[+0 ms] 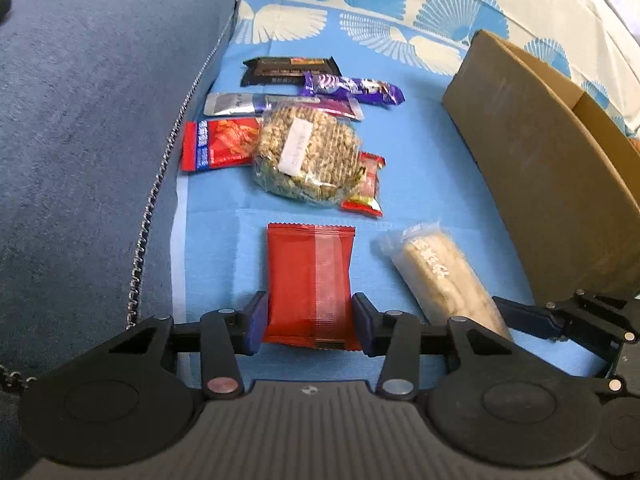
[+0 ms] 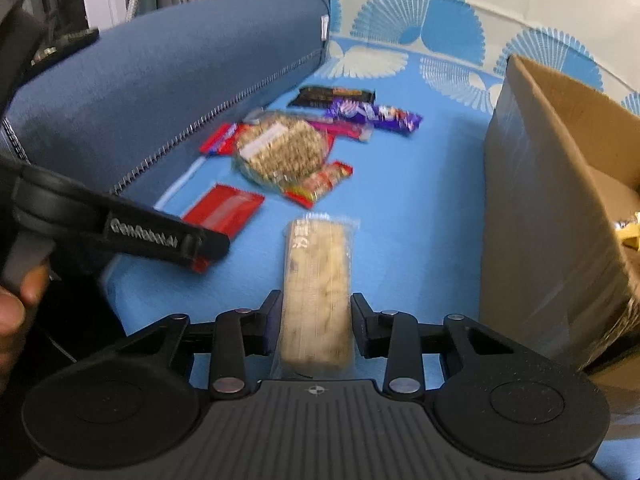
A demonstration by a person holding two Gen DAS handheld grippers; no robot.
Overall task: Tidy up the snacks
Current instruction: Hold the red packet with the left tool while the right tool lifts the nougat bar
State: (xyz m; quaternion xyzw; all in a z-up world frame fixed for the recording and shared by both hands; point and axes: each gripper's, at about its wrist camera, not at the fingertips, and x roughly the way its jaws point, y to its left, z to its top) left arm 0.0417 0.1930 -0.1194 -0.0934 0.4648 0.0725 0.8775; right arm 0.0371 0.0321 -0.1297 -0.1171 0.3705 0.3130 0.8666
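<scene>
A red snack packet lies on the blue sofa seat between the fingers of my left gripper, whose pads touch its two sides. It also shows in the right wrist view. A clear-wrapped beige snack bar lies between the fingers of my right gripper, which closely flank it; it also shows in the left wrist view. Further back lie a round noodle cake, red packets, a purple bar and a black bar.
An open cardboard box stands on the seat to the right, with some yellow-wrapped item inside. The dark blue sofa armrest rises on the left. A patterned blue and white cover drapes the back.
</scene>
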